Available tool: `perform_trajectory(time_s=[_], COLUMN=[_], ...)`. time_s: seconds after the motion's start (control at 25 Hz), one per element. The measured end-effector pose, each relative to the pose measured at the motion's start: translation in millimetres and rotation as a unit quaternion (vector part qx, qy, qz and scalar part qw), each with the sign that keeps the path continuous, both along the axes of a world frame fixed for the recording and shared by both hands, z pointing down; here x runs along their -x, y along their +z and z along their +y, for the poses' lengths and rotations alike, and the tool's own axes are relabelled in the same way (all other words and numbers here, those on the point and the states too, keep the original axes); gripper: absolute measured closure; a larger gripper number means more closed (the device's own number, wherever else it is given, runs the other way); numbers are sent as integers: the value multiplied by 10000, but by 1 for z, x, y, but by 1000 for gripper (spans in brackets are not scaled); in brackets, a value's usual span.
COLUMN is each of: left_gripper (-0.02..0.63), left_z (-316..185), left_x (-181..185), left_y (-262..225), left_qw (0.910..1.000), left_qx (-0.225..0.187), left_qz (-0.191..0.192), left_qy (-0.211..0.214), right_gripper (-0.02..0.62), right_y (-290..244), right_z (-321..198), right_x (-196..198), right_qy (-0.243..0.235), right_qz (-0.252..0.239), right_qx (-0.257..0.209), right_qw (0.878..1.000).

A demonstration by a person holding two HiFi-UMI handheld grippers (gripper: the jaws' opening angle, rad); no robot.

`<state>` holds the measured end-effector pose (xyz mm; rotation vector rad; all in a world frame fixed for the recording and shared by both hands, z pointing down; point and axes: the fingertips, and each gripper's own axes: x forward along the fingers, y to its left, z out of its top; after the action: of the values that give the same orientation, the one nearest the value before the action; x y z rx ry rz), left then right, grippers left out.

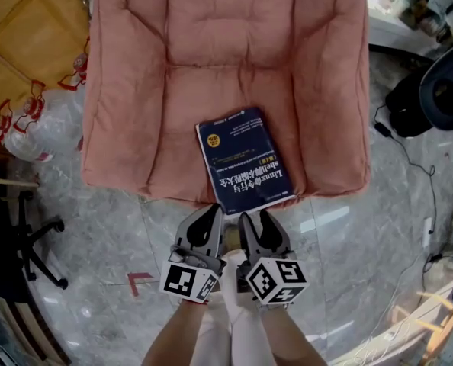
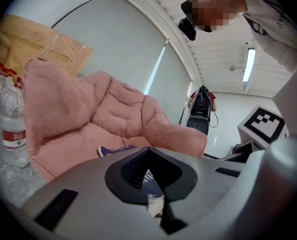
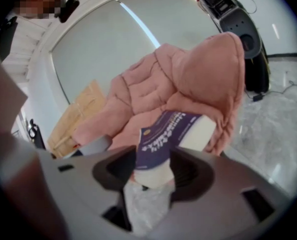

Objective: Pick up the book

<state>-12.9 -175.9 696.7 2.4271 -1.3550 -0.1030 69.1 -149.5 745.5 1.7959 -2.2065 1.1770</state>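
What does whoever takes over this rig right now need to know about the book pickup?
Left gripper: jaws almost together, at the near-left corner of the book; I cannot tell whether it touches.
Right gripper: jaws apart, the book's near corner between them, no clamp visible.
Book: lies flat, cover up, at the front edge of the pink armchair seat.
Done: both grippers are at the book's near edge.
Left: close on the book, probably with the right gripper, then lift.
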Motion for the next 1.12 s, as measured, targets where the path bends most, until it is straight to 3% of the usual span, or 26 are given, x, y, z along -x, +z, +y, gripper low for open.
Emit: perform_trajectory(time_s=[0.12,0.48,0.76,0.92,1.12], left_gripper=[597,597,597,597,597], left_z=[1,-2,-2,-3,-3], left_x=[-3,-13,-8,-5,-7], left_y=[6,11,15,18,18], left_qw=[10000,10000,9999,9999,9999], left_qx=[29,54,104,115,87], left_qz=[-6,-42,-37,-32,-69], left_qy=[5,30,-45,-71,-52], right_gripper=[389,298,284,284,281], right_y=[17,37,50,53,50], right_z=[1,-8,-17,-23,-32], right_x=[-14,-31,-46,-46,-40], right_qy=[371,899,1283,1276,1393], right_qz=[-264,-620,-854,-997,-1470], right_qx=[223,426,603,591,524], right_qw=[9987,9931,9862,9850,9779])
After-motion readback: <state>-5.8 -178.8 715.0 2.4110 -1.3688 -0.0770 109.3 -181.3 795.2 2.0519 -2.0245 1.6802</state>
